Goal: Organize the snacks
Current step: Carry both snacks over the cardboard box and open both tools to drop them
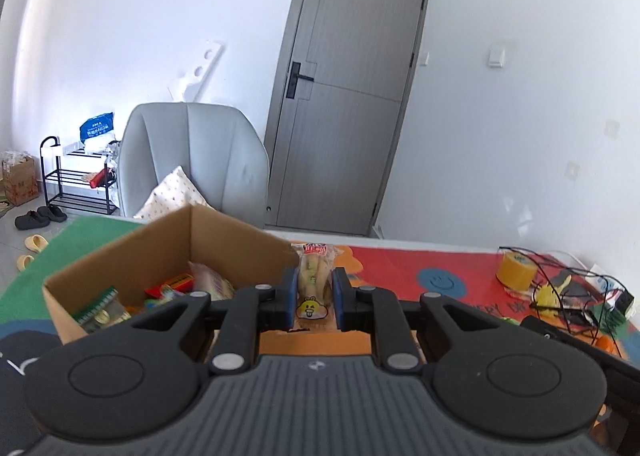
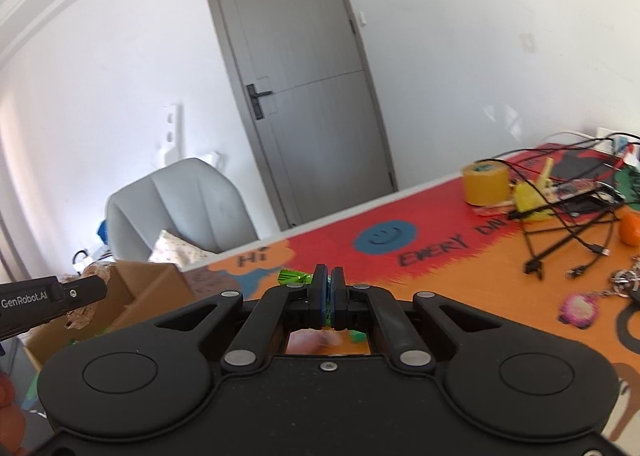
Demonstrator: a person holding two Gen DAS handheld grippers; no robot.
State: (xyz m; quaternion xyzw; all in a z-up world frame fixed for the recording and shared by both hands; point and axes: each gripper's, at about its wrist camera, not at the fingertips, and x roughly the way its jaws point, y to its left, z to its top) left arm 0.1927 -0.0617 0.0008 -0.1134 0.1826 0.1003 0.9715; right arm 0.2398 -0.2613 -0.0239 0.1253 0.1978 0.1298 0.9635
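The left gripper (image 1: 313, 293) clamps a clear snack packet (image 1: 313, 281) upright between its pads; the cardboard box (image 1: 168, 246) of snacks sits just to its left; the right gripper (image 2: 328, 293) pinches a thin green wrapper (image 2: 294, 277), which pokes out left of its nearly closed pads.

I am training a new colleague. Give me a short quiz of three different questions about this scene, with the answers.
1. True or false: the left claw is shut on a snack packet.
2. What colour is the wrapper in the right claw?
3. The cardboard box is: A) sealed B) open with snacks inside C) lying on its side.

Key: 1 true; 2 green; 3 B.
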